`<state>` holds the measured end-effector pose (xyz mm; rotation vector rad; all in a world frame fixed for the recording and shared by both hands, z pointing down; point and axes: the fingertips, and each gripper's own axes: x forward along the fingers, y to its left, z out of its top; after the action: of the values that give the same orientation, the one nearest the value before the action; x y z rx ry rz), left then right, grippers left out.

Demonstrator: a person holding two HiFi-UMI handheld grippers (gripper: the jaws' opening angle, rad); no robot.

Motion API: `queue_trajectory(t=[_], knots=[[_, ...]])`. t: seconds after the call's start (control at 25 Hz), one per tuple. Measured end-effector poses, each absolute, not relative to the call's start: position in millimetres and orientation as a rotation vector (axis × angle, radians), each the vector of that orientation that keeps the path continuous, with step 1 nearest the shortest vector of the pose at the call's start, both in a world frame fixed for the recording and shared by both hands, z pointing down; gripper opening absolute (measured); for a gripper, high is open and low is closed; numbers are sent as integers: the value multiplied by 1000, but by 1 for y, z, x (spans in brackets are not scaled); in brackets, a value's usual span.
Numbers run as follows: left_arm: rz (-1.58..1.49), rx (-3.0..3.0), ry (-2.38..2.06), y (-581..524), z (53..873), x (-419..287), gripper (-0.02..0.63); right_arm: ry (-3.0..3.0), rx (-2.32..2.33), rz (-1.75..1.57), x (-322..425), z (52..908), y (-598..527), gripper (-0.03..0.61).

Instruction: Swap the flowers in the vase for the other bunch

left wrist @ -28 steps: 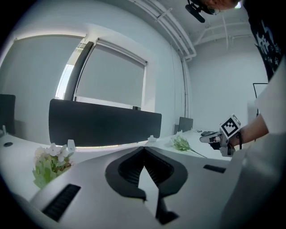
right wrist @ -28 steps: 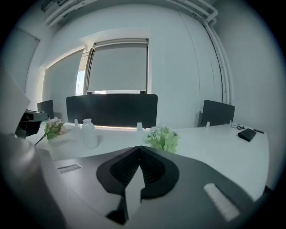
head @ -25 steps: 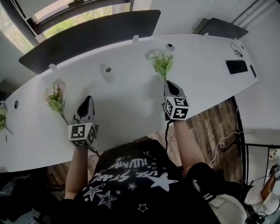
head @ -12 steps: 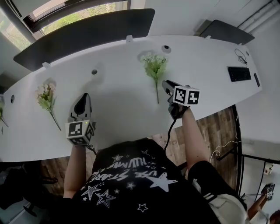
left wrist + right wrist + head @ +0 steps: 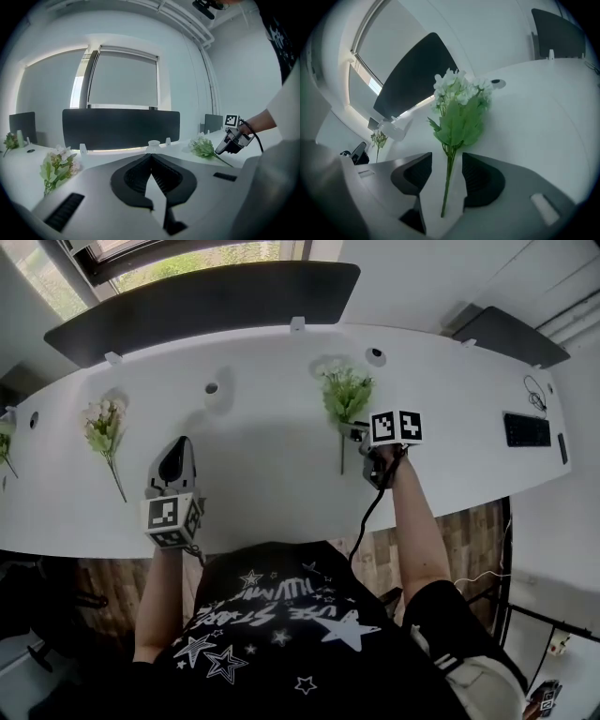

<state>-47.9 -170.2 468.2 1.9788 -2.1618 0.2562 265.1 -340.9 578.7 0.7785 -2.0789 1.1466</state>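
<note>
On my right gripper [image 5: 446, 174] the jaws, just opened, flank the stem of the leafy white-flowered bunch [image 5: 459, 110] at twelve o'clock, seemingly releasing it; left gripper [image 5: 151, 158] closed, empty.

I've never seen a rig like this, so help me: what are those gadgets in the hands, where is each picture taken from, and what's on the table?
No robot here: a person holds a left gripper and a right gripper, each with two fingers and its own camera. The top-down picture comes from a camera on the person's head; the other two look along each gripper's fingers. On the table are an empty white vase, a pink-and-white bunch and a green bunch. The left gripper is shut and empty. The right gripper's fingers have just been opening; the green bunch's stem lies between them, ungripped.
</note>
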Motion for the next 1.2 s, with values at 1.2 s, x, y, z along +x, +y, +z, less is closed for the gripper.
queue_trajectory(t=[1.2], knots=[[294,2091,-2027,-170,462,-82,6,-2072,960,1421,224,576,-348,61]])
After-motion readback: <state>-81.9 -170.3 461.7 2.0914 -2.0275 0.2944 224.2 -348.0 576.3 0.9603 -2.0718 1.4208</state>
